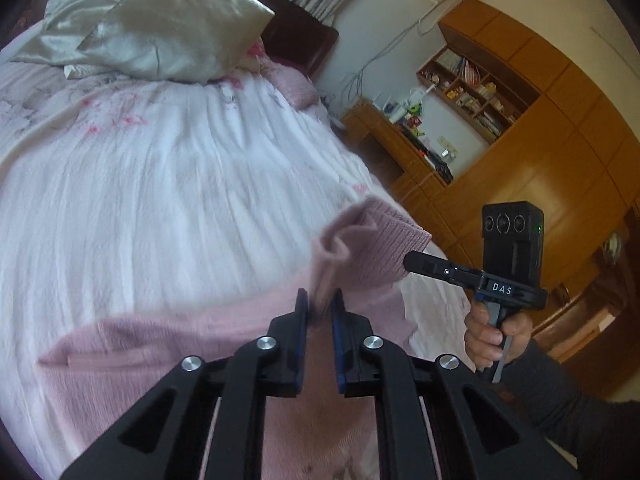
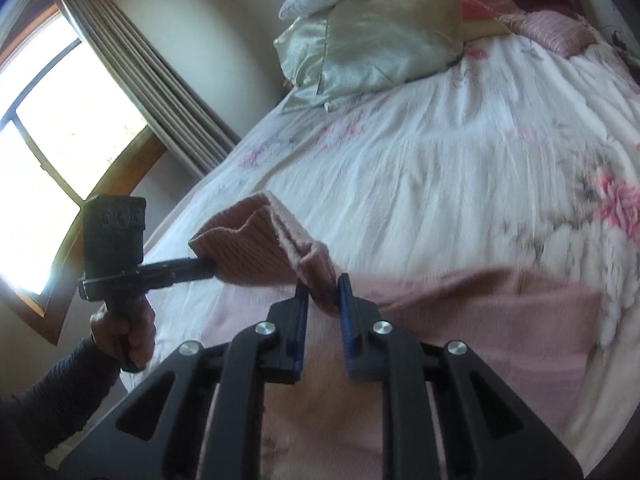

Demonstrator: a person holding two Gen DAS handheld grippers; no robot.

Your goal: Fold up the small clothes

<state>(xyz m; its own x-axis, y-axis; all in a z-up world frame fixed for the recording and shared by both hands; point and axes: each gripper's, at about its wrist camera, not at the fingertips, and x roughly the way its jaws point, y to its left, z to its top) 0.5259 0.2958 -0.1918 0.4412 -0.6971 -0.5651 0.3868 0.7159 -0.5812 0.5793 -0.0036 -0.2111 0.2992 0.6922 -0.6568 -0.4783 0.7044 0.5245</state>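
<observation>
Two grippers hold one pink sweater (image 1: 224, 332) above the bed (image 1: 160, 184). The left gripper (image 1: 320, 300) has its fingers closed on a bunched fold of the knit, and the right gripper (image 1: 416, 262), seen at 3 o'clock in the left wrist view, pinches the ribbed hem (image 1: 380, 240) at its tip. In the right wrist view the right gripper (image 2: 324, 286) likewise clamps a fold, with the left gripper (image 2: 200, 268) at 9 o'clock biting the hem (image 2: 240, 248). Most of the sweater lies spread on the bed below, toward 6 o'clock.

Likely trouble is a slipped hold: both bites look shallow, near the cloth's edge, so a quick pull could let the soft knit slide out and drop crooked. Uneven travel of the two hands would skew the fold line. Grippers sit close together, so a careless swing might knock them.

Open bed stretches toward 12 o'clock up to the pillows (image 1: 160, 28). Its side edge runs near the right hand (image 1: 492, 332), so folds carried that way could hang off.
</observation>
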